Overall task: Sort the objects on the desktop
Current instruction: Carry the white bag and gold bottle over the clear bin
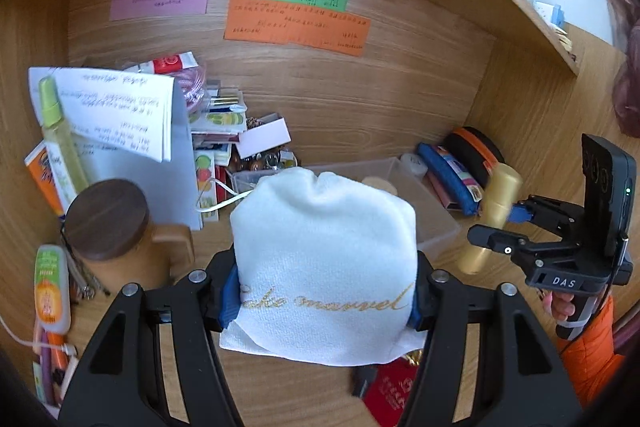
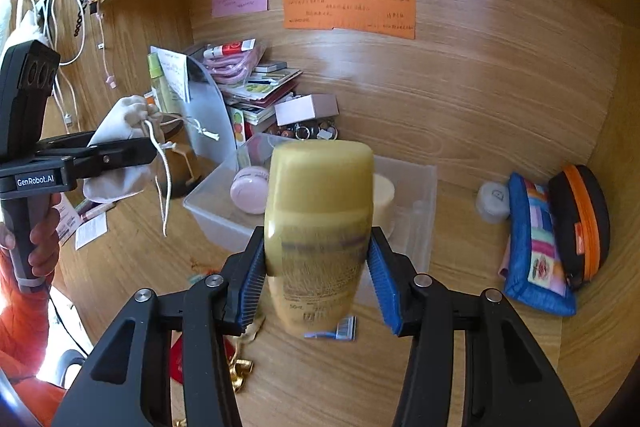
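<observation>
A: How much room is there around the clear plastic bin (image 2: 416, 195)?

B: The desk is a wooden alcove, closed in by a back panel with pink, green and orange notes (image 2: 348, 13) and a shelf edge overhead. On the left stands a cluttered pile of papers and booklets (image 1: 120, 115), with a wooden-lidded jar (image 1: 108, 219) nearer. On the right, a blue patterned pouch (image 2: 536, 247) and a black and orange case (image 2: 580, 219) lie against the side wall. Bare desk shows between the bin and the pouch, and in the near middle.

A: And the left gripper (image 1: 324, 303)?

B: Its blue pads press both sides of a white drawstring bag (image 1: 324, 247), jaws about half apart, the bag filling the gap. The bag hangs above the near edge of the bin; its cord dangles in the right wrist view.

A: The right gripper (image 2: 316, 279)?

B: It clamps a gold bottle (image 2: 320, 227) fairly narrowly, the left pad touching the bottle's side, the right pad at its edge. The bottle stands upright between the fingers, above the desk just near of the bin, blurred.

A: What lies in the bin?

B: A pink round case (image 2: 250, 189) and a pale round tub (image 2: 384, 195).
</observation>
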A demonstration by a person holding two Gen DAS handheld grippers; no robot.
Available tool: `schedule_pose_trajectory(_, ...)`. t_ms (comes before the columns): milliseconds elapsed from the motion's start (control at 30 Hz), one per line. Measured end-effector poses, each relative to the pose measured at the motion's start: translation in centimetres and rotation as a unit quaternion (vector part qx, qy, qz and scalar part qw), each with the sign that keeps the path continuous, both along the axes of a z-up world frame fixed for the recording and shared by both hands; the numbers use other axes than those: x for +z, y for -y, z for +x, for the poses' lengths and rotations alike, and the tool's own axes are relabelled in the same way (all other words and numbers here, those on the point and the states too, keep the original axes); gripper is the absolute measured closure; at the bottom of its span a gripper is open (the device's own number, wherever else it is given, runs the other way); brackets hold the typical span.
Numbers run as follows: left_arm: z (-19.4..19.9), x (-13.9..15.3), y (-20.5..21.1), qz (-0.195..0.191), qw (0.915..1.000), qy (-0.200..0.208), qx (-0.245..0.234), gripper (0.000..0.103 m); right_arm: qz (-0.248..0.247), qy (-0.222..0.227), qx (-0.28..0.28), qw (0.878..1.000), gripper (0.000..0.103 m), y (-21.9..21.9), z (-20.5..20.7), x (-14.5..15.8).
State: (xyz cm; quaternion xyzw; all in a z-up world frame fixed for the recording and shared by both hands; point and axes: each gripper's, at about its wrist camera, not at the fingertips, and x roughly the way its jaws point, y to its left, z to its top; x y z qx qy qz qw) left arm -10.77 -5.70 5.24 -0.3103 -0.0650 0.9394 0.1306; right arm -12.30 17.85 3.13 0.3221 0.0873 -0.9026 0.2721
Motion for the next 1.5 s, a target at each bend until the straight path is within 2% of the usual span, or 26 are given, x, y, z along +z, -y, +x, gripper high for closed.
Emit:
schedule_pose_trajectory(233,-3.6,-0.8,-0.7,-0.003,0.9998,0.021,-0.004,0.042,0.001,0.017,0.006,1.000,0.071,1.3,-3.5,-0.6)
schedule_pose_trajectory(267,-4.1,-1.1,-0.9,-0.002,0.9997,0.025,-0.007,0.042,0.000,0.022,0.008,1.000,0.077,1.5,-4.0,-0.7)
schedule_pose_trajectory(600,-8.4,-4.2,-2.3,-0.003,0.9972,0.071,-0.025,0.042,0.001,0.029,0.016,0.999,0.078,2.7,-6.5,-1.3)
schedule_pose_trajectory(800,-9.5,-6.4,-3.0,-0.011,0.9947,0.097,-0.033,0.042,0.015,0.040,0.022,0.999,0.078,3.9,-8.0,-2.4)
schedule_pose_trajectory(967,-9.8,-7.0,-3.2,-0.018,0.9945,0.098,-0.032,0.041,0.033,0.063,0.028,0.997,0.079,5.1,-9.1,-4.4)
schedule_pose_trajectory(1167,-9.7,-7.1,-4.0,-0.059,0.9950,0.080,-0.012,0.037,0.048,0.083,0.030,0.995,0.079,6.1,-9.9,-6.3)
schedule_pose_trajectory(1267,-10.0,-7.4,-3.6,-0.058,0.9947,0.085,-0.001,0.027,0.053,0.089,0.028,0.994,0.079,6.3,-10.4,-6.9)
schedule_pose_trajectory(1500,-10.3,-7.5,-2.6,-0.043,0.9951,0.088,0.010,0.026,0.070,0.073,0.031,0.994,0.079,7.5,-10.7,-7.2)
